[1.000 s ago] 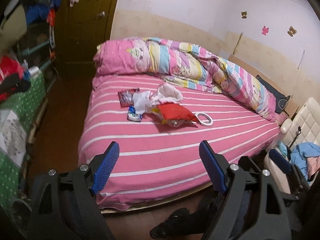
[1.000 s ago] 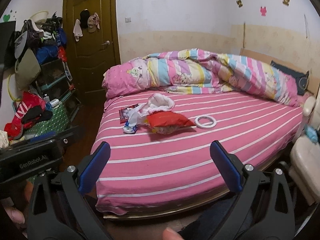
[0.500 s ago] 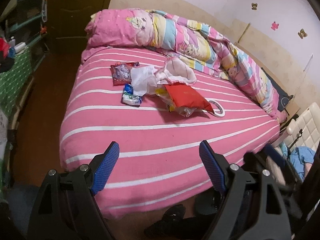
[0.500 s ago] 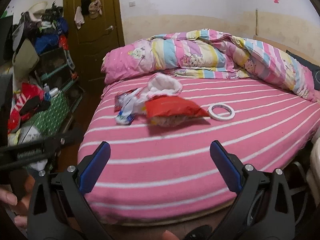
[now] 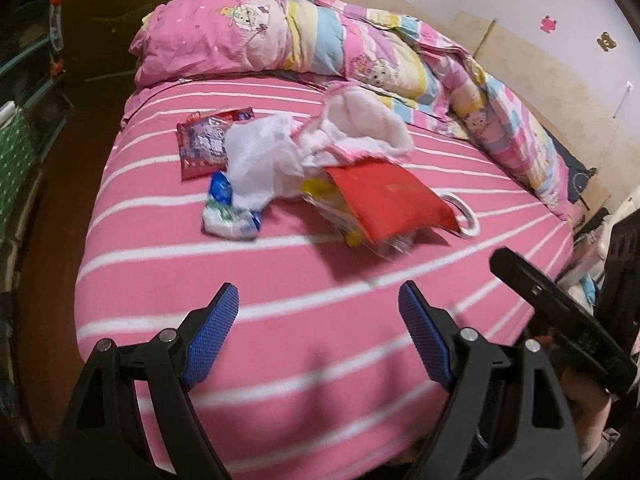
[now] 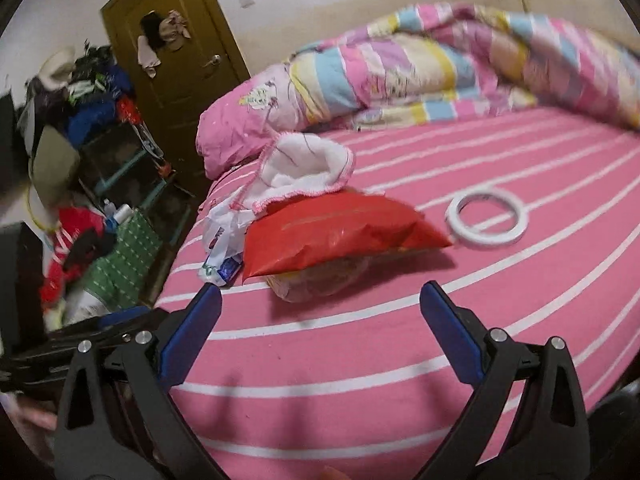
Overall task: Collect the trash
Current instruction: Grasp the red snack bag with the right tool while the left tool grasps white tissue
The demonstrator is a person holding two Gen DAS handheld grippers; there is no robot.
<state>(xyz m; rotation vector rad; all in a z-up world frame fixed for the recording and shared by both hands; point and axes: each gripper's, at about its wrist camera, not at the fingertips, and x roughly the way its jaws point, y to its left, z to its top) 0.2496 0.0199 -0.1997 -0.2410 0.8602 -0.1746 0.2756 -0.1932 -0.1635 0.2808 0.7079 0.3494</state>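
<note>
1. Two grippers hover over the near part of a pink striped bed (image 5: 280, 280); the left gripper (image 5: 319, 320) and the right gripper (image 6: 320, 320) both stand with jaws wide apart and hold nothing.
2. Trash lies in a loose heap on the sheet, at 12 o'clock from both grippers and apart from their fingers.
3. At the heap's right a red bag (image 5: 390, 200) (image 6: 340, 236) lies on top of a clear yellowish wrapper (image 5: 332, 208).
4. At 9 o'clock from the red bag sits a crumpled white bag (image 5: 260, 160), touching a blue-and-white wrapper (image 5: 228, 212) at its near side.
5. At 10 o'clock of the heap lies a flat red snack packet (image 5: 204, 140).
6. Behind the red bag rests a white cloth (image 6: 304, 168) with pink trim.
7. A tape ring (image 6: 486, 220) lies flat at 3 o'clock from the red bag, just beside its corner.
8. A rolled quilt (image 5: 320, 48) runs along the far side of the bed.
</note>
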